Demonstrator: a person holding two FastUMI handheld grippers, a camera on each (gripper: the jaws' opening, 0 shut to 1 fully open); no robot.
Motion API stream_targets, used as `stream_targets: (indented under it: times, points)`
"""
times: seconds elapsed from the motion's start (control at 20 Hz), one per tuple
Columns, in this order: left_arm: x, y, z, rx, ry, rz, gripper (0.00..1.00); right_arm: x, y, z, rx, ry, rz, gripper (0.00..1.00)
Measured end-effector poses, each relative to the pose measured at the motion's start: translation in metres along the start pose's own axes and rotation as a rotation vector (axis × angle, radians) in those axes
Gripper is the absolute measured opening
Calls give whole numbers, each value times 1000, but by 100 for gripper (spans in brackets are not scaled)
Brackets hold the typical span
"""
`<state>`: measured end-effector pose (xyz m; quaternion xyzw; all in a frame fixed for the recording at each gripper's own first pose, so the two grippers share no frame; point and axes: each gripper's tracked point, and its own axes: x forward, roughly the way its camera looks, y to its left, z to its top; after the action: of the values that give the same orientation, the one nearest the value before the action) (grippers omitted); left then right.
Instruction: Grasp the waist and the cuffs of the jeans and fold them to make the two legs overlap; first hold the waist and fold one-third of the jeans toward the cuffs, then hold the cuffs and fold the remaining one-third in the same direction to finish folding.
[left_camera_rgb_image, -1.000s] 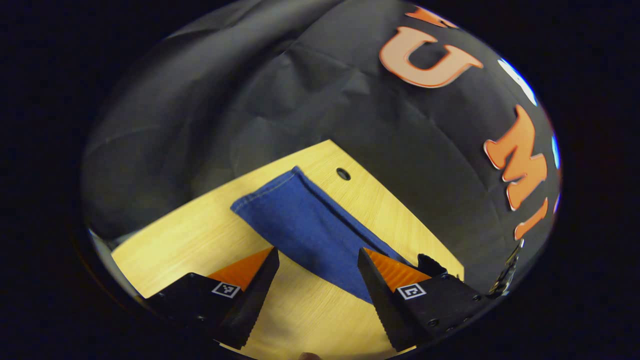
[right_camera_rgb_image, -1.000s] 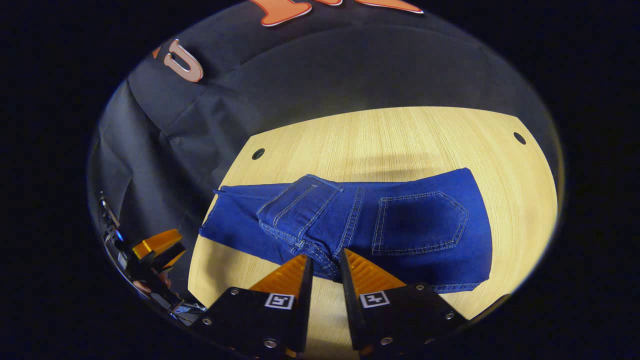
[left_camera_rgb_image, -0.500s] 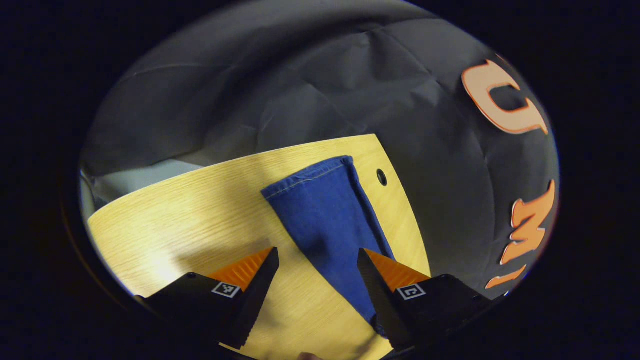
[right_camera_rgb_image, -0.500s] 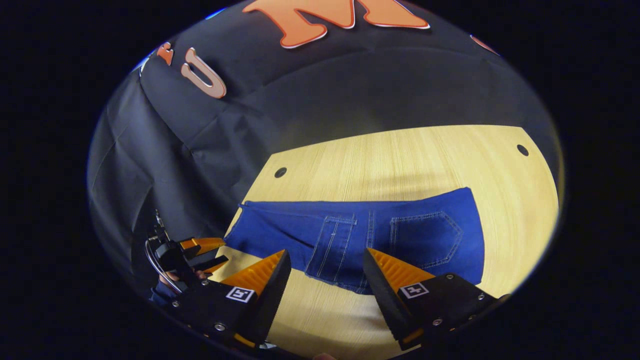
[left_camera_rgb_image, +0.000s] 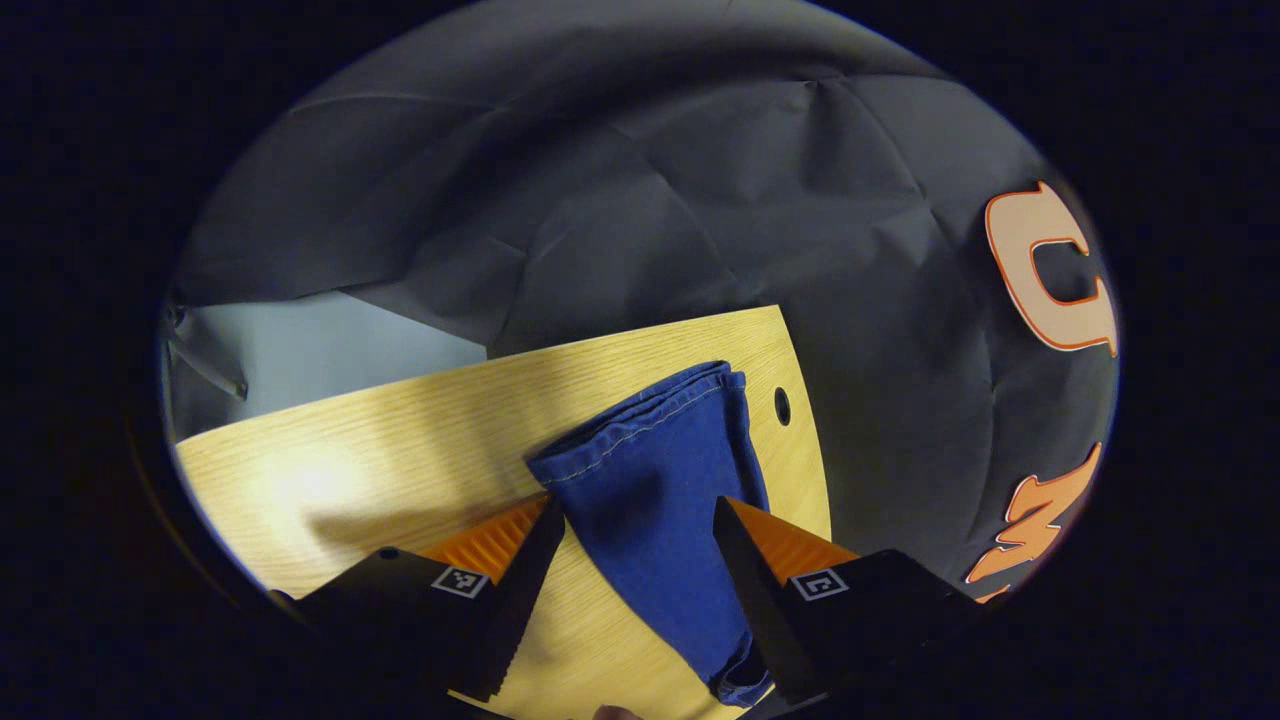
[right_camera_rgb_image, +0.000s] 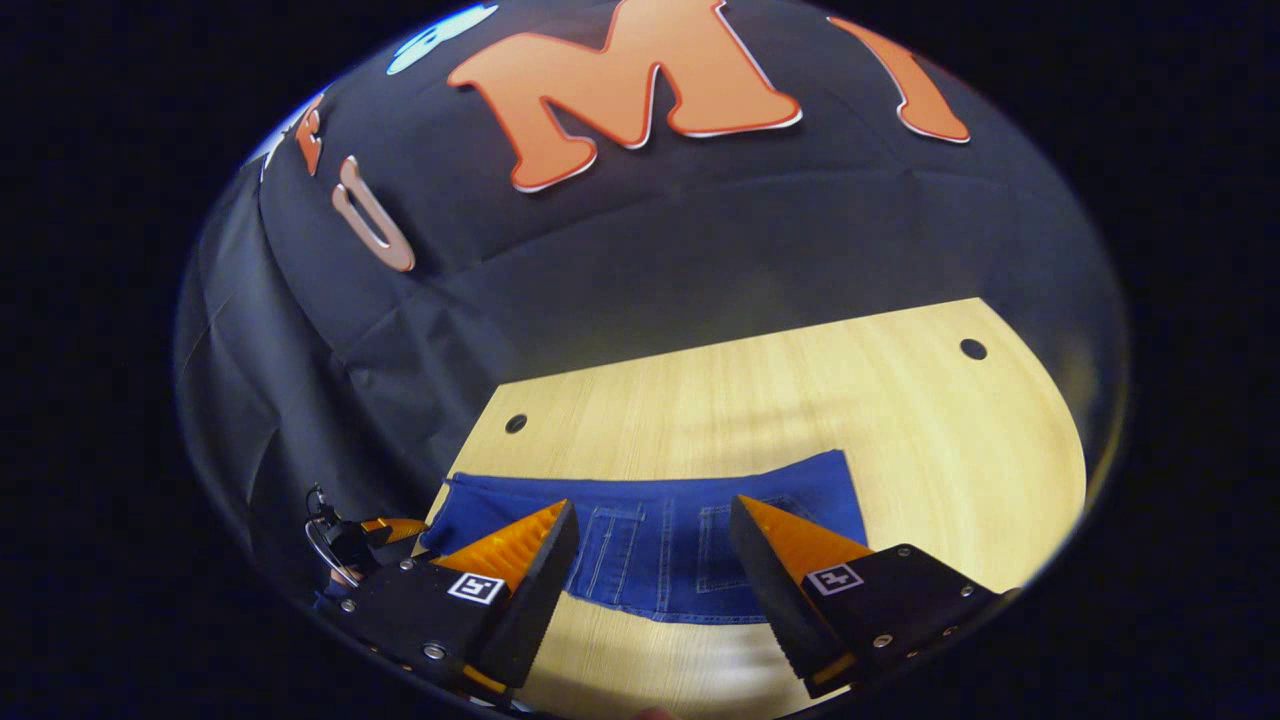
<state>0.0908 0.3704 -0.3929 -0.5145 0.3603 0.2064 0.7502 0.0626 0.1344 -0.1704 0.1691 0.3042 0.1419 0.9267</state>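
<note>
Soft, floppy blue denim jeans (right_camera_rgb_image: 660, 530) lying flat on the pale wooden worktop (right_camera_rgb_image: 900, 420). Probably heavy and bendy; best grabbed at the thick stitched cuffs (left_camera_rgb_image: 640, 425). Left gripper (left_camera_rgb_image: 635, 560) wide open over the leg, by the cuffs. Right gripper (right_camera_rgb_image: 650, 560) open above the waist.
</note>
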Motion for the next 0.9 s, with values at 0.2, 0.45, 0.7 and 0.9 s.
stream_targets:
  times: [0.2,0.45,0.7,0.9]
  points:
    - [23,-17,0,55,5,-20,89,-13,-18,18,30,-47,-48,94]
    - [51,-26,-2,21,-8,-14,45,-24,-37,19,23,-44,-91,94]
    - [43,-35,-4,61,-21,-14,5,-33,-56,24,49,-57,-107,94]
    - [11,-89,0,168,-93,-108,5,-38,-65,35,54,-82,-94,94]
